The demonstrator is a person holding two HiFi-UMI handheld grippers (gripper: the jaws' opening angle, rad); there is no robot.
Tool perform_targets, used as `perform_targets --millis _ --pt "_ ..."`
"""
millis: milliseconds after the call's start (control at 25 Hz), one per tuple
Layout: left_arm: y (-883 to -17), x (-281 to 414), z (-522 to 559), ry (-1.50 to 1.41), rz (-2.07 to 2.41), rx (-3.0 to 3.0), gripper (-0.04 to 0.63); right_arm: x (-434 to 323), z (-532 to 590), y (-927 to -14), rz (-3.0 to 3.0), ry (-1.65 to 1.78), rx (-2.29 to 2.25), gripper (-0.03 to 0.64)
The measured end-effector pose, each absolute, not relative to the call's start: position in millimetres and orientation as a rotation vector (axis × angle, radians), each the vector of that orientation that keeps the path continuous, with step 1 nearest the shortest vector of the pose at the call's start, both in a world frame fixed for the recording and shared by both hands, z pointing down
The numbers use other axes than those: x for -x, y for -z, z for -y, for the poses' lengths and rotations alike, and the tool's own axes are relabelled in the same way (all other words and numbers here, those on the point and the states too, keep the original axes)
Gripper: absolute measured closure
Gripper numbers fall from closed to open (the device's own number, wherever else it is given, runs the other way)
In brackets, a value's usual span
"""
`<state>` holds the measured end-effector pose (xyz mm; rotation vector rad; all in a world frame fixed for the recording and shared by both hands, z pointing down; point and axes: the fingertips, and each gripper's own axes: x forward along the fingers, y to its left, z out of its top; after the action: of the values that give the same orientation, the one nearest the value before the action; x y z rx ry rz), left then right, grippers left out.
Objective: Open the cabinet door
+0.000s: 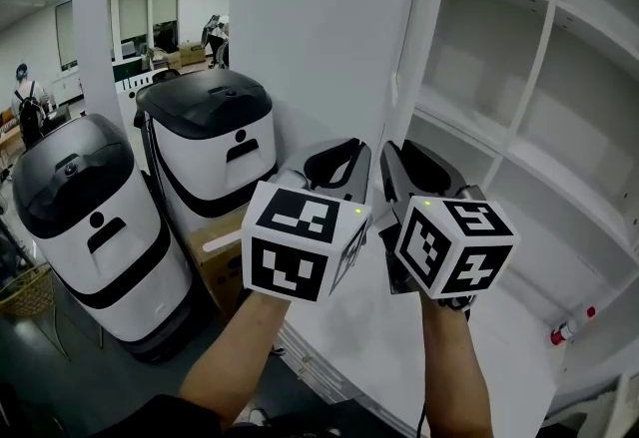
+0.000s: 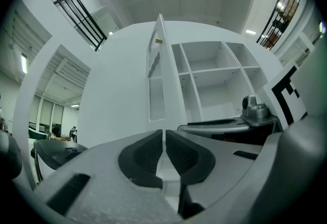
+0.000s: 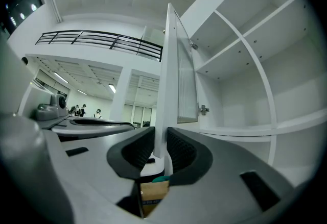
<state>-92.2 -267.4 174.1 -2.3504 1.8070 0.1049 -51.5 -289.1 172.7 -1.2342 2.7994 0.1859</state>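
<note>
The tall white cabinet door [image 1: 319,27] stands swung wide, edge-on to both gripper views [image 2: 158,80] [image 3: 176,75]. Beside it the bare white shelves of the cabinet [image 1: 519,107] [image 3: 245,65] are exposed. My right gripper [image 1: 404,162] [image 3: 161,146] straddles the door's free edge low down. The edge runs between its two pads without a firm squeeze showing, so it reads as open. My left gripper [image 1: 344,152] [image 2: 164,139] hovers just left of it, in front of the door's outer face. Its jaws are shut with only a thin slit and nothing between them.
Two white machines with black lids [image 1: 80,217] [image 1: 215,142] stand on the floor at the left, with a cardboard box [image 1: 220,261] between them and the cabinet. A white pillar [image 1: 95,17] rises behind. A small red-capped item [image 1: 571,328] lies on the lower shelf.
</note>
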Motion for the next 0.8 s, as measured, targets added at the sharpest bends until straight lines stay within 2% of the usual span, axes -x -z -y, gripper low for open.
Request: perform_targets --millis 800 --pt "-179 165 271 -0.144 -1.856 2.343 0.566 128 286 -171 -2.81 -0.272 1.224 0.526"
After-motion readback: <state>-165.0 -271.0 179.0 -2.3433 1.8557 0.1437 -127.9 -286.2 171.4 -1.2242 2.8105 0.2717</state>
